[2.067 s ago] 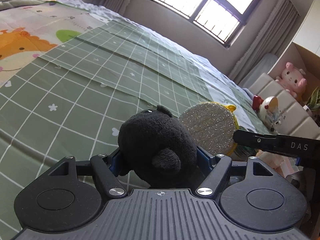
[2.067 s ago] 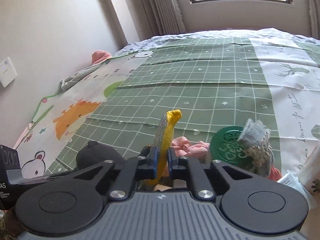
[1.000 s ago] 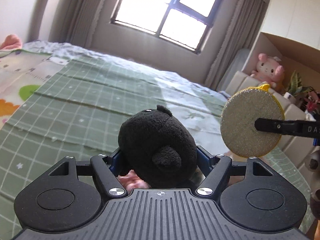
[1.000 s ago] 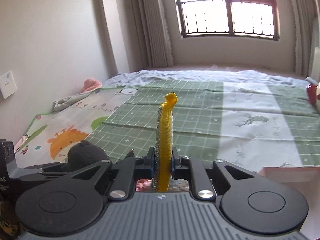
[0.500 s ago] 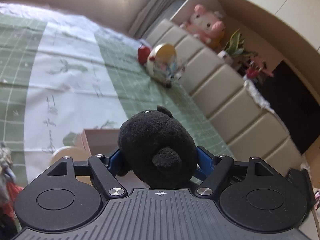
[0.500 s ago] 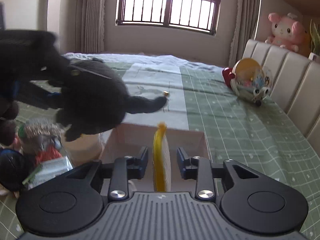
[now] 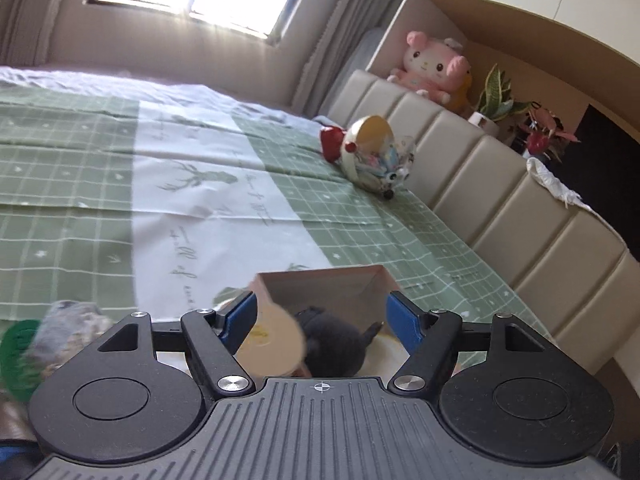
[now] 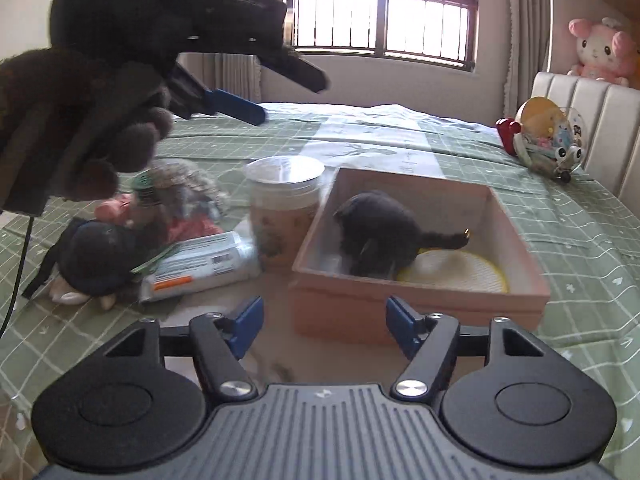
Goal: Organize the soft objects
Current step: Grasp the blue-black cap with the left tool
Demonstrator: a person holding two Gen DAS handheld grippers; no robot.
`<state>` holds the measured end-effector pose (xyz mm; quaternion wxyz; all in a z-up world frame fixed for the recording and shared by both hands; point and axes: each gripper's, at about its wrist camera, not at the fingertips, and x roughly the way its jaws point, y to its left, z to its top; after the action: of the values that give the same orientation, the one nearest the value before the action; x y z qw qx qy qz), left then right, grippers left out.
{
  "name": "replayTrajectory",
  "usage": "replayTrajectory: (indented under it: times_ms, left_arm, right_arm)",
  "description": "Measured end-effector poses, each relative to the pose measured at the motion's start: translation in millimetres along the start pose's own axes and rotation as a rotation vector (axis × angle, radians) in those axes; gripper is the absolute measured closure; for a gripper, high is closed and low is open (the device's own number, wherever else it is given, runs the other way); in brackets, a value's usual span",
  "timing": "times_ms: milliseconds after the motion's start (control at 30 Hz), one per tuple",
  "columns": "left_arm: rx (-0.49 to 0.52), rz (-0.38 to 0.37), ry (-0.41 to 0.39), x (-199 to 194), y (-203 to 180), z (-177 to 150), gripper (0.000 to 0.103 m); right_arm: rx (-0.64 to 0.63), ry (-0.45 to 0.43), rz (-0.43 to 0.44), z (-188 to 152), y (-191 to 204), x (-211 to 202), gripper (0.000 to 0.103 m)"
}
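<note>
Black plush (image 8: 378,234) lies in pink box (image 8: 416,304), partly over yellow-rimmed round pad (image 8: 454,272); head end hidden, blurred. Tail points right, long axis across the box. Left gripper (image 7: 322,322) hovers above it, tongs spread, empty. Right gripper (image 8: 322,326) sits just before the box's near wall, tongs apart, empty.

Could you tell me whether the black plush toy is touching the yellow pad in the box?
Touching: the right wrist view shows the black plush toy resting on the yellow pad's edge inside the box.
</note>
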<state>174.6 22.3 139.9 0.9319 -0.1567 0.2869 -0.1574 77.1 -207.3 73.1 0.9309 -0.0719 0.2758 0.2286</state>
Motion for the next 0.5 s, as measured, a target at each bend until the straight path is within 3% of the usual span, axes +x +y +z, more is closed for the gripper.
replayTrajectory:
  times_ms: [200, 333, 500]
  left_arm:
    - [0.009, 0.17, -0.115, -92.0, 60.1, -38.3, 0.027]
    - [-0.125, 0.271, -0.156, -137.5, 118.2, -63.3, 0.027]
    - [-0.275, 0.324, -0.134, -153.8, 167.0, -98.8, 0.027]
  right_arm:
    - [-0.017, -0.005, 0.01, -14.6, 49.8, -1.6, 0.028]
    - [0.009, 0.018, 0.07, -20.0, 71.6, 2.7, 0.019]
    - [0.004, 0.052, 0.084, -33.9, 92.2, 14.5, 0.019]
